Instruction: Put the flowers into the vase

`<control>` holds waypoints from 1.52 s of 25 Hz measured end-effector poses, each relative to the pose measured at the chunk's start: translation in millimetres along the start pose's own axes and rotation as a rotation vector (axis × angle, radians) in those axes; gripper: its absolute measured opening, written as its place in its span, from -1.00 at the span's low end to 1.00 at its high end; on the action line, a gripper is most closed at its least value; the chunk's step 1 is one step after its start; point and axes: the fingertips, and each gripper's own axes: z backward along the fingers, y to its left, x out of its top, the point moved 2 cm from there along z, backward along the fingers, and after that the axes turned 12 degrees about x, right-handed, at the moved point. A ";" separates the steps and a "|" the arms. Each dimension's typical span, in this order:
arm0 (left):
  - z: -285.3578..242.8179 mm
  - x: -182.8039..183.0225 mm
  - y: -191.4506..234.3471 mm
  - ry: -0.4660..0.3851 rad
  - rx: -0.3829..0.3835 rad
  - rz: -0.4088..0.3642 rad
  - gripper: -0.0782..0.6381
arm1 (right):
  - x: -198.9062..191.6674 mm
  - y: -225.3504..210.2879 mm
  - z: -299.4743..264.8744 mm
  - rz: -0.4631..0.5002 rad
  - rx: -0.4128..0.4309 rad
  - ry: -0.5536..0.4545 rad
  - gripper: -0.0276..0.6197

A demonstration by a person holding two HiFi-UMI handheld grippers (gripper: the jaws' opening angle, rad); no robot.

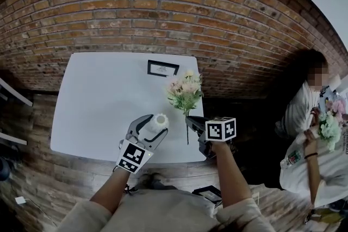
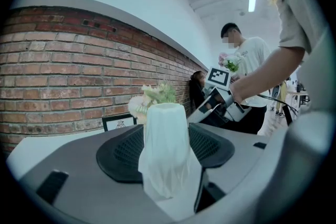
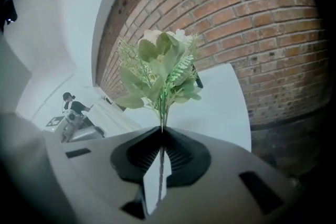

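A small white vase (image 1: pixel 158 122) stands near the front edge of the white table (image 1: pixel 98 100), with my left gripper (image 1: pixel 151 129) shut on it. In the left gripper view the vase (image 2: pixel 166 149) fills the space between the dark pads. To its right, my right gripper (image 1: pixel 191 121) is shut on the stem of a bunch of pale pink and green flowers (image 1: pixel 185 91), held upright above the table's right front corner. The flowers (image 3: pixel 160 73) rise straight out of the closed jaws in the right gripper view, and the flowers (image 2: pixel 152 97) show just behind the vase top.
A small black-framed card (image 1: pixel 162 68) stands at the table's far edge before the brick wall (image 1: pixel 163 8). A person (image 1: pixel 310 117) sits at the right holding another bunch of flowers. Wooden floor surrounds the table.
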 end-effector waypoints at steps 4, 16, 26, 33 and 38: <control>-0.1 -0.3 -0.8 0.000 -0.005 -0.002 -0.01 | 36.1 35.0 11.6 0.123 0.029 -0.109 -0.82; -0.2 -4.1 -0.6 -0.003 -0.016 0.010 -0.02 | 111.0 153.9 45.7 0.438 0.121 -0.427 -0.82; 1.8 -5.0 -3.8 -0.008 -0.022 0.002 -0.03 | 120.0 194.6 34.1 0.586 0.202 -0.597 -0.82; 2.6 -5.3 -3.0 -0.007 -0.013 0.000 -0.03 | 102.6 190.1 16.7 0.620 0.226 -0.600 -0.82; 3.2 -6.3 -0.8 -0.004 -0.008 -0.003 -0.03 | 87.1 184.8 -0.2 0.666 0.206 -0.565 -0.82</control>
